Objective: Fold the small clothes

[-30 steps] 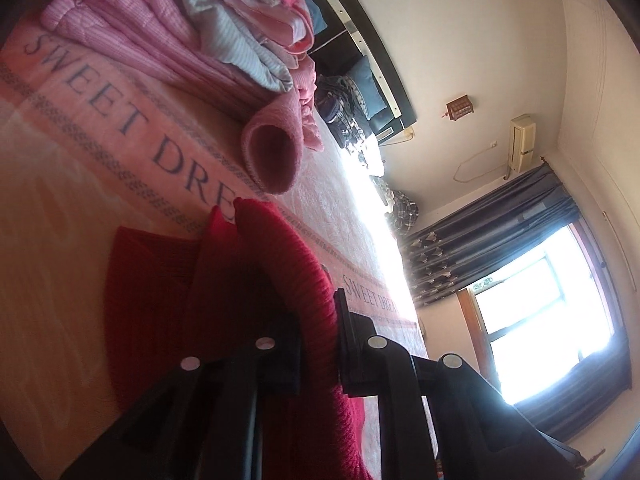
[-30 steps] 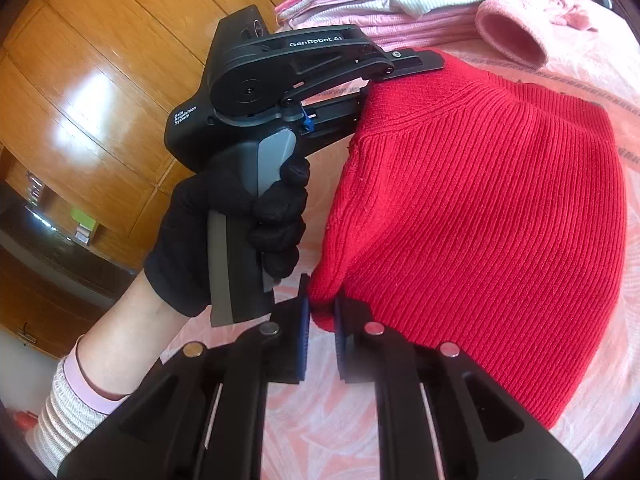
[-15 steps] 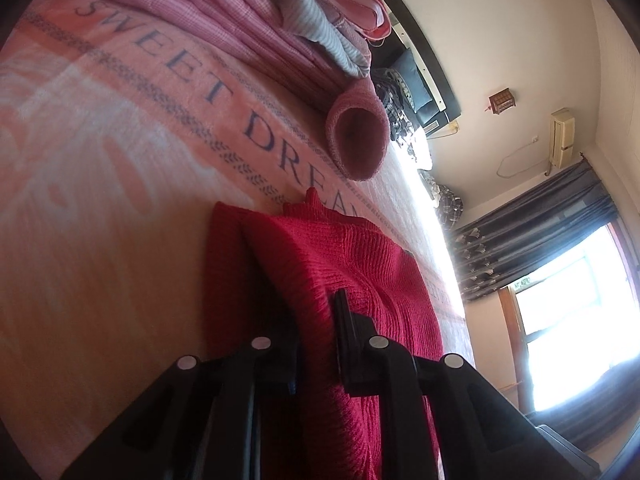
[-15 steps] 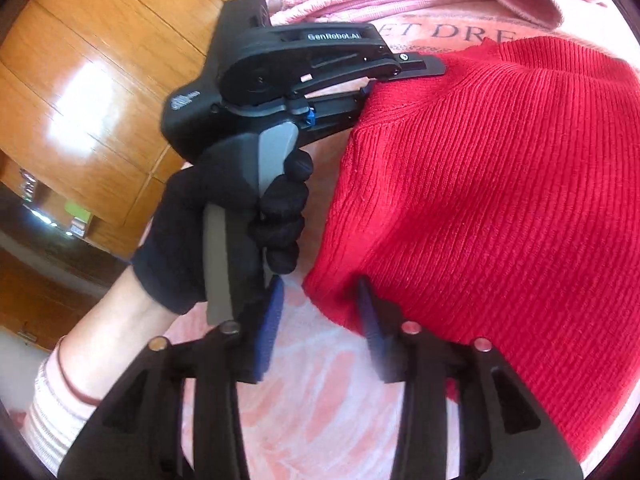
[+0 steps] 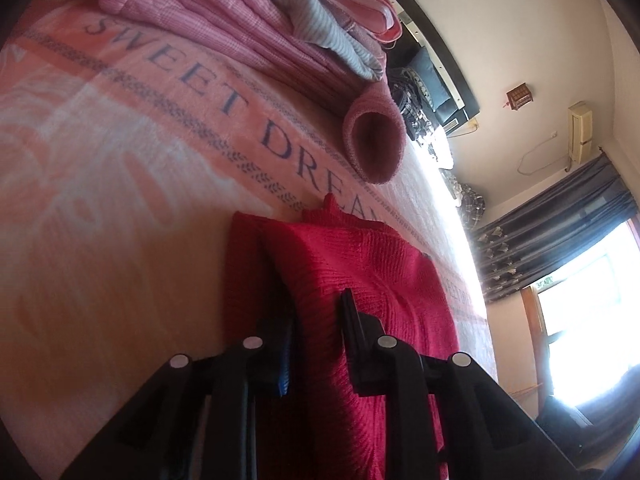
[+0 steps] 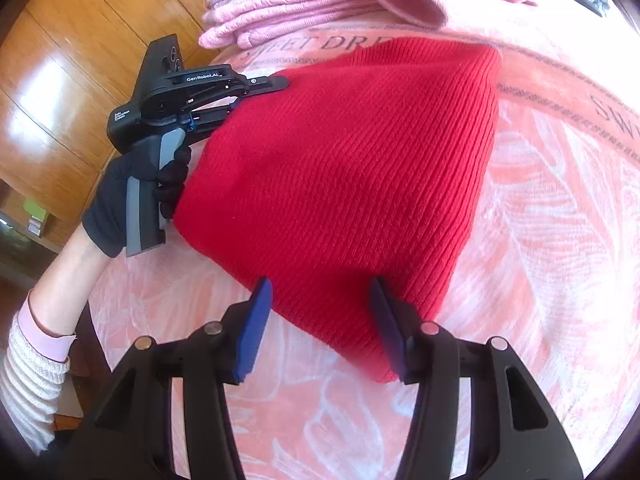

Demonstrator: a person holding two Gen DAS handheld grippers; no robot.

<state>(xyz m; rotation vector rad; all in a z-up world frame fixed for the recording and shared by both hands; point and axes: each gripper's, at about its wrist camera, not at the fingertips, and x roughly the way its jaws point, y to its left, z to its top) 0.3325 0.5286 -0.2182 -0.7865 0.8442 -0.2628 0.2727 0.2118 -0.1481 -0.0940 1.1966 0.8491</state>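
- Since a second ago our right gripper (image 6: 320,312) has let go of the red knit garment (image 6: 352,168) and now gapes wide over its near edge.
- Our left gripper (image 5: 316,320) still pinches a fold at the garment's far corner.
- The garment lies folded on the pink blanket (image 6: 560,208), near the stack of pink clothes (image 6: 288,4).

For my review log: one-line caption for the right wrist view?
Right gripper open over the red sweater; left gripper pinches its far corner.
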